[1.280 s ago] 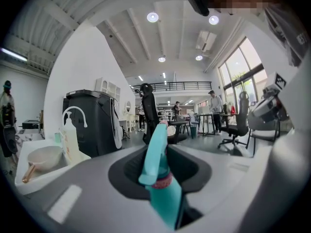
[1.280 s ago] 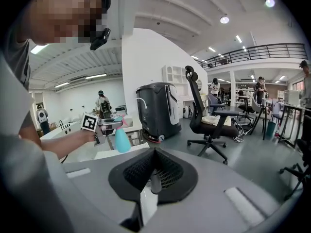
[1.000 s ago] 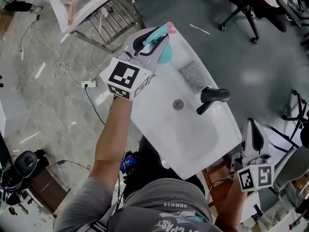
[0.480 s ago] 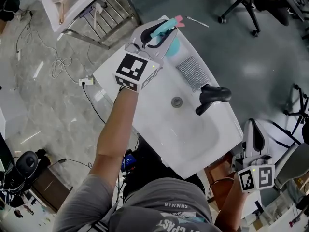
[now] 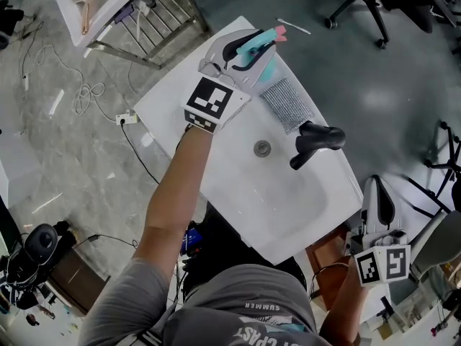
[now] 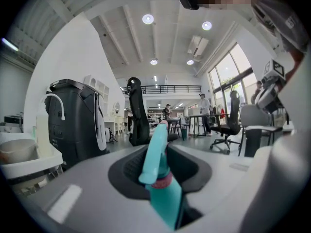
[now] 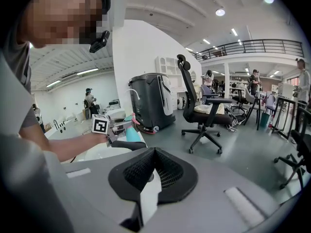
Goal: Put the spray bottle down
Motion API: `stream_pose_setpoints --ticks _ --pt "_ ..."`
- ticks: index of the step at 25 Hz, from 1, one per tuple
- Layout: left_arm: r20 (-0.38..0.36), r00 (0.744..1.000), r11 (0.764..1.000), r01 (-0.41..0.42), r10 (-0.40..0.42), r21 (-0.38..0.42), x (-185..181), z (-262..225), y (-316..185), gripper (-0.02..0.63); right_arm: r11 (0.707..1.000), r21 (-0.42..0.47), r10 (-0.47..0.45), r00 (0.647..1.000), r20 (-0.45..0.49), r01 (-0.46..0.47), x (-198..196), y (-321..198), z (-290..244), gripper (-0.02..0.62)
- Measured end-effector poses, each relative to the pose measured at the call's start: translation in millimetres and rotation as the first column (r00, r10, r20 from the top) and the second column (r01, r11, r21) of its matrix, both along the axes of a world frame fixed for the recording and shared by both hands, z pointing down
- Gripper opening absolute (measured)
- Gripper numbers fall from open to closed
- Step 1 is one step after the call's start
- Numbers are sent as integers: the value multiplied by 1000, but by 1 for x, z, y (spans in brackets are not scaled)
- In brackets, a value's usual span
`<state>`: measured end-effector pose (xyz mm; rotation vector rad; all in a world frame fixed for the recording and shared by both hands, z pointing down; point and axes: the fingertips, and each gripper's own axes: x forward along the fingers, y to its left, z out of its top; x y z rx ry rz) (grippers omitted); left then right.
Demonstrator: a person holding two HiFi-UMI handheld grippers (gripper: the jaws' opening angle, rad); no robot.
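Observation:
A teal spray bottle [image 5: 263, 62] with a pink nozzle tip is clamped in my left gripper [image 5: 248, 49], over the far corner of the white sink [image 5: 302, 207]. In the left gripper view the bottle [image 6: 162, 183] stands between the jaws, its trigger head pointing away from the camera. The bottle's base is hidden, so I cannot tell whether it touches the sink. My right gripper [image 5: 376, 187] hangs off the sink's near right corner. Its jaws meet at the tips [image 7: 154, 153] with nothing held. The right gripper view also catches the bottle [image 7: 127, 133] in the distance.
A black faucet [image 5: 315, 141], a drain [image 5: 263, 148] and a metal mesh pad [image 5: 288, 105] are on the sink. A metal rack [image 5: 155, 27] and floor cables [image 5: 90, 96] lie to the left. Office chairs [image 5: 360, 6] stand beyond.
My left gripper has carried the bottle toward the upper right of the head view, out to the sink's far corner and lower. The right gripper has barely shifted.

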<state>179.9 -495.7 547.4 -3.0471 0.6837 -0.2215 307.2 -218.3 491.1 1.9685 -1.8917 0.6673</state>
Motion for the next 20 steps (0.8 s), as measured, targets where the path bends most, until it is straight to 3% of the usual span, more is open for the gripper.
stream_pose_setpoints --ticks 16,20 --pt "-5 996 996 -90 90 -3 10 -1 22 109 1000 8 -10 1000 5 10 -5 9 -3 2" --pt "-6 995 995 -102 102 5 12 -4 27 152 1000 12 -15 1000 8 15 -8 11 -4 2"
